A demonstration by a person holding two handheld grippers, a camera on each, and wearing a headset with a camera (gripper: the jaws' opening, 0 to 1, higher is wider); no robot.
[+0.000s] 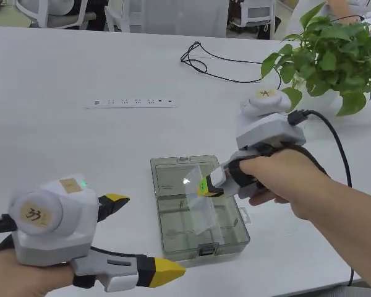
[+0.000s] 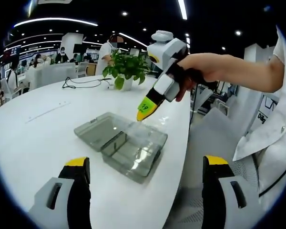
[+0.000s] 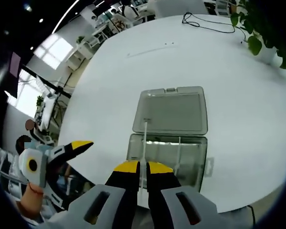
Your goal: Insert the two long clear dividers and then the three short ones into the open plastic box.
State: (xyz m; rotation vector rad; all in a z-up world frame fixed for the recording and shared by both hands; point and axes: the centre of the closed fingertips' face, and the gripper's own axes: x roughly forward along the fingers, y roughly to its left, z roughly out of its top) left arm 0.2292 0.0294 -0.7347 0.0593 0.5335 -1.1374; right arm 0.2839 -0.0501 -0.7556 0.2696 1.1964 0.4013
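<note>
The open clear plastic box point(image 1: 226, 238) lies on the white table, its lid point(image 1: 173, 176) folded flat toward the far side. My right gripper point(image 1: 205, 187) hovers over the box, shut on a long clear divider point(image 1: 196, 207) that slants down into the base. In the right gripper view the jaws point(image 3: 143, 164) pinch that divider point(image 3: 145, 138) edge-on above the base point(image 3: 190, 160), and another thin clear strip point(image 3: 178, 152) stands in the base to its right. My left gripper point(image 1: 142, 235) is open and holds nothing, near the table's front left of the box point(image 2: 128, 143).
A potted green plant point(image 1: 334, 55) stands at the back right with a black cable point(image 1: 201, 59) looping beside it. A white power strip point(image 1: 130, 103) lies at mid-left. The table's front edge runs close behind the box point(image 2: 171, 157).
</note>
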